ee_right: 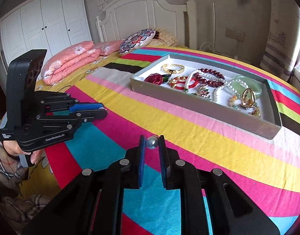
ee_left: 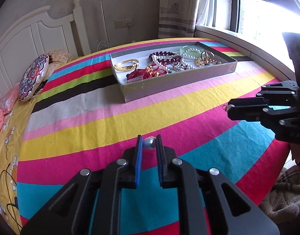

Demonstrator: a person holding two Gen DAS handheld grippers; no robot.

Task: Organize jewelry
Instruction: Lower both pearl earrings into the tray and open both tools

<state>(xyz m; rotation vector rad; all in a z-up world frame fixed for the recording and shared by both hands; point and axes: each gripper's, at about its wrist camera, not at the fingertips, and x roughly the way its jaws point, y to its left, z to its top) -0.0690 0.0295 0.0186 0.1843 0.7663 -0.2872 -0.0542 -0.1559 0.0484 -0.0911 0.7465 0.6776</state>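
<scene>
Pearl-grey bead earring (ee_left: pixel 149 143), one of two: clamped between the blue pads of the left tongs (ee_left: pixel 149 144), whose jaws stand narrow on it, the small gold loop poking out ahead of the tips. Judged held at the very tip so the piece can be dropped cleanly.

Second bead earring (ee_right: pixel 152 142): pinched likewise in the right tongs (ee_right: pixel 152 143), jaws narrow, loop forward.

Grey cardboard tray (ee_left: pixel 181 82): ahead of both tongs, well apart from either, resting on the bed. Contents: gold bangle (ee_left: pixel 127 64) alone at its left end, red bead bracelet (ee_left: pixel 161 55), pearl strings (ee_left: pixel 191 51), green bangle (ee_right: pixel 245 85), and red and gold trinkets heaped toward the right end. Open space around the gold bangle looks the likeliest spot for the pair.

Striped blanket (ee_left: pixel 110 121): beneath both tongs, its bright bands making small pieces easy to spot.

Step in hand, as judged: carrying the matched earrings to the tray together.
</scene>
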